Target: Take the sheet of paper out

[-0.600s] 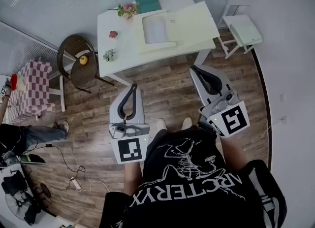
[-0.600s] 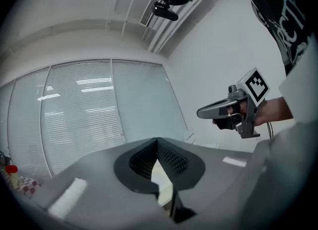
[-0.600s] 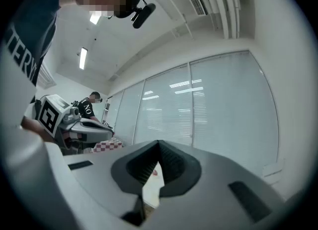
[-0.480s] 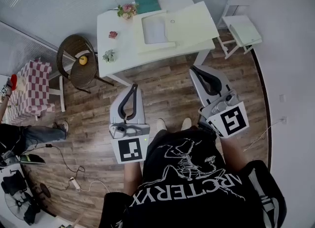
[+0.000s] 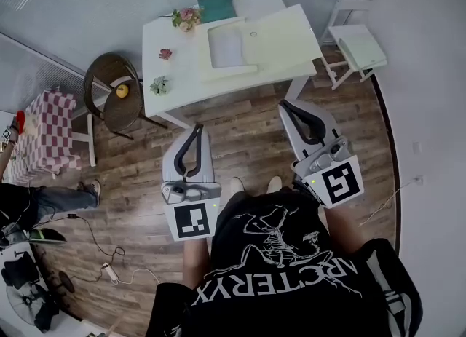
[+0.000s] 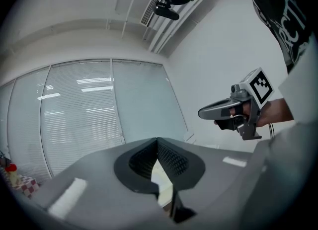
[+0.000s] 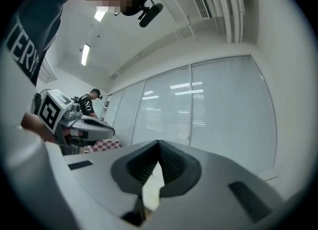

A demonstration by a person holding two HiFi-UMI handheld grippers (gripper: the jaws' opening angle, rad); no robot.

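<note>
While both pairs of jaws are clenched on nothing, the left gripper [image 5: 195,133] and right gripper [image 5: 289,106] hang level over the wooden floor [image 5: 244,143], well apart from the white worktop [image 5: 169,77]. On it the sheet of paper [image 5: 227,48] lies in an opened folder [image 5: 285,33]. The approach looks not yet made; next, a gripper must reach the worktop, release its jaws and pinch the sheet's edge.

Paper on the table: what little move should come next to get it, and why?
Probably step closer to the table first. The left tool and right tool are both shut, empty and held over the floor, short of the table, while the paper lies in the open folder on it.
</note>
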